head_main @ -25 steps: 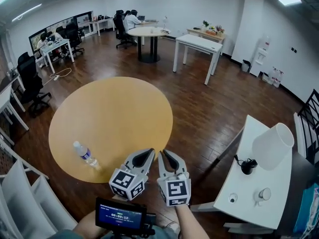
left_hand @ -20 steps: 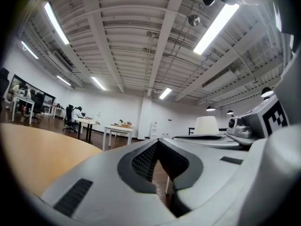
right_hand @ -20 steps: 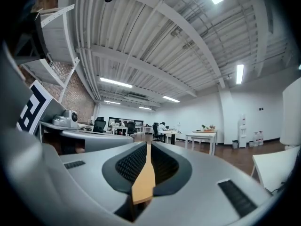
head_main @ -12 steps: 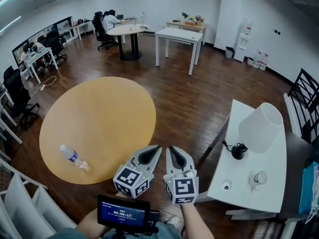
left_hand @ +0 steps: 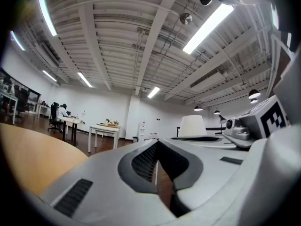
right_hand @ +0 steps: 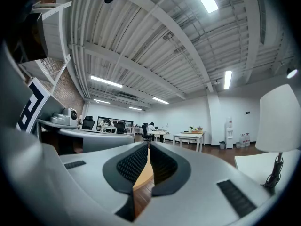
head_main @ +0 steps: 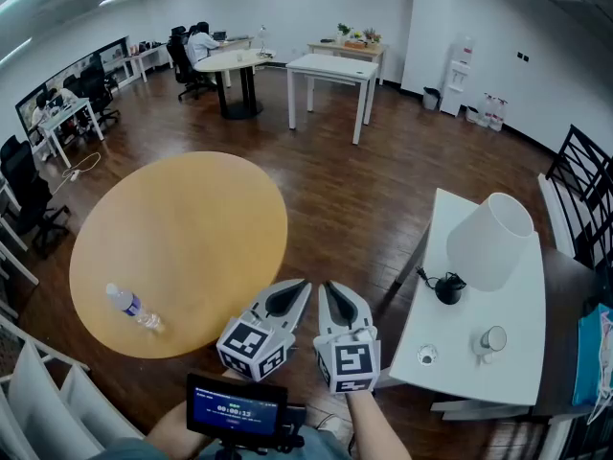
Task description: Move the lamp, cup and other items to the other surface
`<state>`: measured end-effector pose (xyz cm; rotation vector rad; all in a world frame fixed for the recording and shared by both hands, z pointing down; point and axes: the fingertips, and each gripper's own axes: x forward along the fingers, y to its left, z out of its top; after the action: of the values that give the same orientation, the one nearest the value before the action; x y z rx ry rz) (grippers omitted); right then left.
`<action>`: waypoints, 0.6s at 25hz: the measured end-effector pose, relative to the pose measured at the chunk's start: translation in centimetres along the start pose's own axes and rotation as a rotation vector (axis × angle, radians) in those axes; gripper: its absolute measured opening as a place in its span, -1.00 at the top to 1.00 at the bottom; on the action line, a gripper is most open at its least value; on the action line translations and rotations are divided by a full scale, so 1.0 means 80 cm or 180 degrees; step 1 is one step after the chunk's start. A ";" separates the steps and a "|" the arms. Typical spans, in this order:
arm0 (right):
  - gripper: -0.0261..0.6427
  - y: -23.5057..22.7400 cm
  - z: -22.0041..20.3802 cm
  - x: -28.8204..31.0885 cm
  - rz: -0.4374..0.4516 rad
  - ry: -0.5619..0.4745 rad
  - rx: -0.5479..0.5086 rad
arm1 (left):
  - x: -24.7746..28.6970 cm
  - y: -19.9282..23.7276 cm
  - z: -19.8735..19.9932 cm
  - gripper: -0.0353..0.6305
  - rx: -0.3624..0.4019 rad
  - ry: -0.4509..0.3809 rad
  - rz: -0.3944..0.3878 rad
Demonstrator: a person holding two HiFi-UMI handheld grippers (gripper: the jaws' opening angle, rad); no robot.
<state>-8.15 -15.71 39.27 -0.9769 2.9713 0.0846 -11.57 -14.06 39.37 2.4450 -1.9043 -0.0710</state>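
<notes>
Plainly, the lamp (head_main: 488, 241) stands upright on the white table (head_main: 525, 305) at the frame's right, nearer the right gripper (head_main: 328, 287) than the left gripper (head_main: 302, 284); both grippers' fingers are pressed together, empty.

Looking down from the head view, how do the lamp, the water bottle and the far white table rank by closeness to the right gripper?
1. Lamp, on the white side table to the right gripper's right.
2. Water bottle, lying on the round wooden table, left.
3. Far white table, across the room at the back.
</notes>
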 end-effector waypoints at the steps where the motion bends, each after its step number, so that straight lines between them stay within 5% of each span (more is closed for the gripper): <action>1: 0.88 -0.001 0.002 -0.001 0.0006 -0.0011 -0.0016 | 0.002 -0.001 0.000 0.88 0.0004 -0.0002 -0.0005; 9: 0.87 -0.011 0.005 -0.020 0.0000 0.0093 -0.0138 | 0.022 -0.029 0.001 0.88 0.0114 -0.0018 -0.0113; 13: 0.83 -0.040 0.004 -0.038 -0.0216 0.0055 -0.0138 | 0.039 -0.054 -0.002 0.88 0.0142 -0.0030 -0.0258; 15: 0.63 -0.062 0.004 -0.053 -0.0323 0.0047 -0.0106 | 0.051 -0.070 -0.003 0.88 0.0134 -0.0019 -0.0347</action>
<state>-1.84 -17.15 38.81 -1.1348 2.9364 0.1264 -5.12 -16.64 39.19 2.5774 -1.7917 -0.0421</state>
